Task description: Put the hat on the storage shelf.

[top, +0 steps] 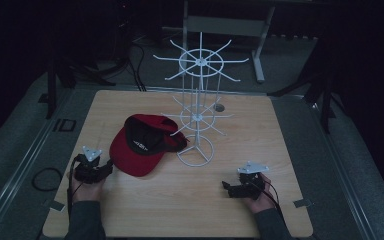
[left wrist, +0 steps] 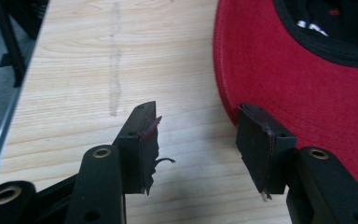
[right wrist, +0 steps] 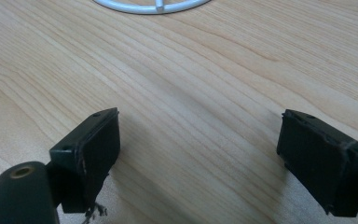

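The left gripper [left wrist: 196, 140] rests low on the wooden table [top: 130, 210], jaws spread with nothing between them; its right jaw sits just at the brim edge of a red cap [left wrist: 303, 88], which lies upside down on the table's left half. The right gripper [right wrist: 200, 158] rests at the table's right front, jaws spread wide over bare wood. A white wire rack [top: 196, 120] stands mid-table, its round base [right wrist: 154, 5] ahead of the right gripper and the cap just beside it.
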The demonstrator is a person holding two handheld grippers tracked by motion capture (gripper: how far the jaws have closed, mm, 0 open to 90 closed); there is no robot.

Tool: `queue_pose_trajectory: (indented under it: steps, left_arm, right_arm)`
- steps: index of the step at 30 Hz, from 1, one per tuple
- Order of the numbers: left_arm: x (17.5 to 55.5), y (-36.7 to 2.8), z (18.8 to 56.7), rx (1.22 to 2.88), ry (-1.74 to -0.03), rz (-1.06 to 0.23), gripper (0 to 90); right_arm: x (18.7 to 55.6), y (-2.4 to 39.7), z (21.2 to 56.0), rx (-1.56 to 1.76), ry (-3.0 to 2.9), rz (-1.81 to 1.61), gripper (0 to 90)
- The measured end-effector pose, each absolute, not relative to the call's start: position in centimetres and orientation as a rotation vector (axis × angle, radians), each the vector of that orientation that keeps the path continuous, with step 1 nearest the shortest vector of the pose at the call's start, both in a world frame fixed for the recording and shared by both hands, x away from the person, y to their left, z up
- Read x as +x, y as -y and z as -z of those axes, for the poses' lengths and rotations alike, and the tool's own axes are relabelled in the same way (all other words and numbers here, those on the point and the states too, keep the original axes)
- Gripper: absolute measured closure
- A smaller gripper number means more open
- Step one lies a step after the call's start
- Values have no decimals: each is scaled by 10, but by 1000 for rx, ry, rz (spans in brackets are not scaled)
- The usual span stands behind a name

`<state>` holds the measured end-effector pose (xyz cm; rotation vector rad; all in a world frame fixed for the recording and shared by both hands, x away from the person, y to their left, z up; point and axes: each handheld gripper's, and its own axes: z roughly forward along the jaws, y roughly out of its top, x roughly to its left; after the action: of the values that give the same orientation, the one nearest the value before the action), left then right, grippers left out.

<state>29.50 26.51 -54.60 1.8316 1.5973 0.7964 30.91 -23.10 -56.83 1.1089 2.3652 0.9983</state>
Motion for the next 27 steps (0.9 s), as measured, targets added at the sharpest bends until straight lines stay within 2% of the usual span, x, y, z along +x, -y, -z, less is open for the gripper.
queue_pose_trajectory:
  steps: [5, 8, 12, 16, 22, 27]
  left_arm:
    - [293, -267, 540, 1809, -1582, -804, 523]
    - [294, -269, 534, 1803, -1558, -767, 564]
    - [299, -271, 527, 1807, -1533, -742, 576]
    - [309, -271, 517, 1815, -1513, -775, 666]
    - [331, -271, 509, 1873, -1508, -797, 889]
    - [341, -267, 509, 1917, -1498, -796, 900]
  right_arm:
    - [309, 231, 568, 1109, -2366, -999, 131]
    - [309, 231, 568, 1108, -2366, -999, 131]
    - [309, 231, 568, 1108, -2365, -998, 131]
    - [309, 231, 568, 1108, -2365, -998, 131]
    - [309, 231, 568, 1110, -2365, -998, 131]
    - [309, 231, 568, 1111, -2366, -998, 131]
